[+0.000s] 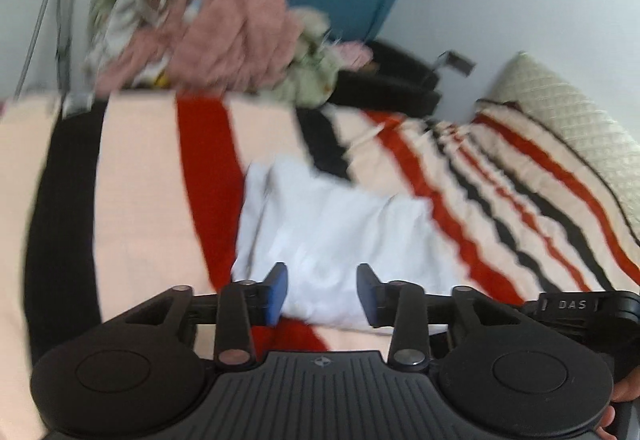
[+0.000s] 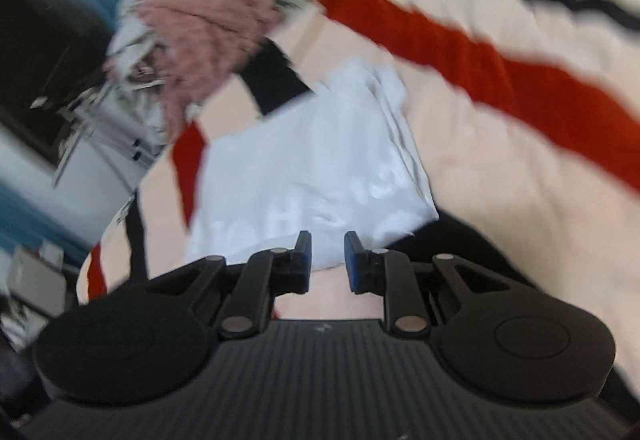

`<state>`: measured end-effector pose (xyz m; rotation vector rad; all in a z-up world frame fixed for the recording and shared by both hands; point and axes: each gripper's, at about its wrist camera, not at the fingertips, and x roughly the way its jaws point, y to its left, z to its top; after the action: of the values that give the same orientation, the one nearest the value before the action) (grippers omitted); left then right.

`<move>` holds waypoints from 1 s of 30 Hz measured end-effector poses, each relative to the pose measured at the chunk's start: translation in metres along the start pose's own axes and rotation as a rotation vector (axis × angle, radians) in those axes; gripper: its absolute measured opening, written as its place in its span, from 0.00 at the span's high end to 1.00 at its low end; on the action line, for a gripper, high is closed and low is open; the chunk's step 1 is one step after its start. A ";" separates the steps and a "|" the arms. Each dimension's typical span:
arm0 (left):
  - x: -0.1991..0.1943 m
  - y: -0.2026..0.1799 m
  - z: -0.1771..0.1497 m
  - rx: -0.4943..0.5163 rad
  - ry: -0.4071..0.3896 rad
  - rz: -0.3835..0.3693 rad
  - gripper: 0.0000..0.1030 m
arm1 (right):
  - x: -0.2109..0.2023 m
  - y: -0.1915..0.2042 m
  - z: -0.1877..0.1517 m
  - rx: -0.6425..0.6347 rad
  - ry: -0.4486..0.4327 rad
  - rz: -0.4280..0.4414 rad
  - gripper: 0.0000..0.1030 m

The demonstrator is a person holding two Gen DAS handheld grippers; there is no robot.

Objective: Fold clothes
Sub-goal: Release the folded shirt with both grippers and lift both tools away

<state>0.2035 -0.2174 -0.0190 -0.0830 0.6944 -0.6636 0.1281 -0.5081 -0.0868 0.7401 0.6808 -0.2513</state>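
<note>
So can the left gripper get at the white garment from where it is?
Probably yes: the left gripper is open, the white garment lies flat on the striped blanket directly ahead, nothing between them.

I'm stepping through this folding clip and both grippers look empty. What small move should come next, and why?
Probably lower both grippers onto the near edge of the white garment and close. The left gripper and the right gripper both stand open just above that hem, holding nothing, while the garment lies loosely spread on the striped blanket. Blur hides whether either touches the cloth.
</note>
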 end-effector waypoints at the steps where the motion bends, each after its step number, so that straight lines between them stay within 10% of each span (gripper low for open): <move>1: -0.017 -0.009 0.004 0.018 -0.019 0.003 0.49 | -0.016 0.011 -0.001 -0.047 -0.026 0.000 0.79; 4: -0.067 -0.038 0.014 0.071 -0.074 0.016 0.26 | -0.067 0.035 -0.012 -0.149 -0.090 0.025 0.62; 6: -0.099 -0.056 0.012 0.109 -0.118 0.002 0.13 | -0.097 0.044 -0.027 -0.190 -0.139 0.038 0.13; 7: -0.115 -0.063 0.007 0.123 -0.137 -0.006 0.09 | -0.112 0.049 -0.036 -0.217 -0.169 0.044 0.10; 18: -0.242 -0.087 -0.072 0.185 -0.276 0.003 0.00 | -0.194 0.059 -0.127 -0.375 -0.341 0.070 0.13; 30: -0.263 -0.058 -0.110 0.153 -0.298 0.116 0.00 | -0.180 0.057 -0.177 -0.485 -0.419 0.023 0.13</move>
<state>-0.0459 -0.0924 0.0614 0.0003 0.3575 -0.5763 -0.0684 -0.3484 -0.0341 0.2171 0.3116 -0.2001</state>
